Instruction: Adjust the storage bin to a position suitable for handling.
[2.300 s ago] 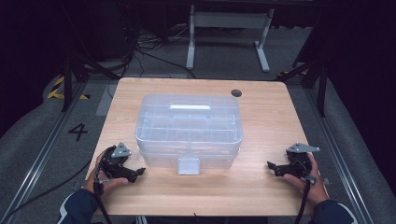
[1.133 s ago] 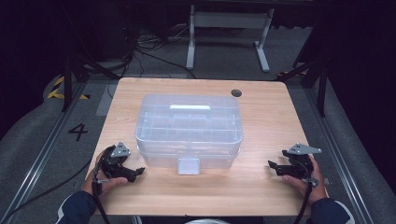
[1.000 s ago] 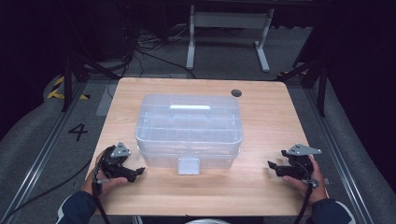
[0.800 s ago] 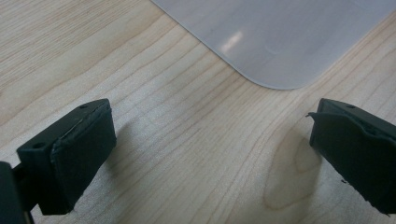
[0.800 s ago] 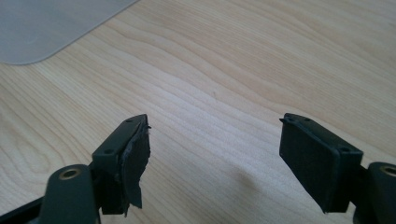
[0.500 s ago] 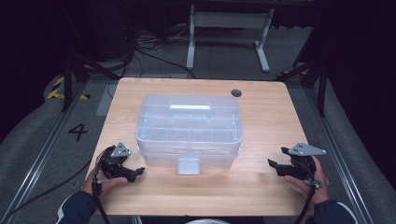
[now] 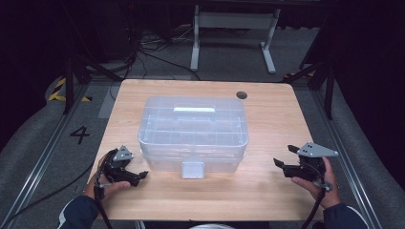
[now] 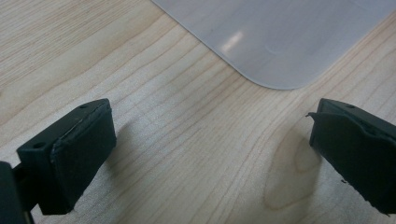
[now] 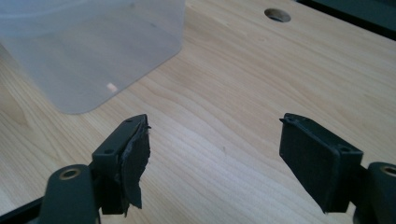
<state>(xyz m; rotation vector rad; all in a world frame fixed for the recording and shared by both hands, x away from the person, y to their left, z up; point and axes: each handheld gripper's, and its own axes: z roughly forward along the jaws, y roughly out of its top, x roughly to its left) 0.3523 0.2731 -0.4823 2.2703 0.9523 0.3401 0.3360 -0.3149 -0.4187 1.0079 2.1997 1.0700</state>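
One clear plastic lidded storage box [image 7: 193,133] with a pale handle on top and one front latch [image 7: 193,169] sits at the middle of a light wooden table [image 7: 272,119]; one round cable hole [image 7: 241,95] marks the tabletop's far right. Two hand-held black grippers flank the box — the left gripper [image 7: 136,175] just beside its near-left corner, the right gripper [image 7: 282,162] well apart off its right end; both point inward, jaws spread wide with nothing but bare wood between them; the box lies ahead of each pair, untouched.
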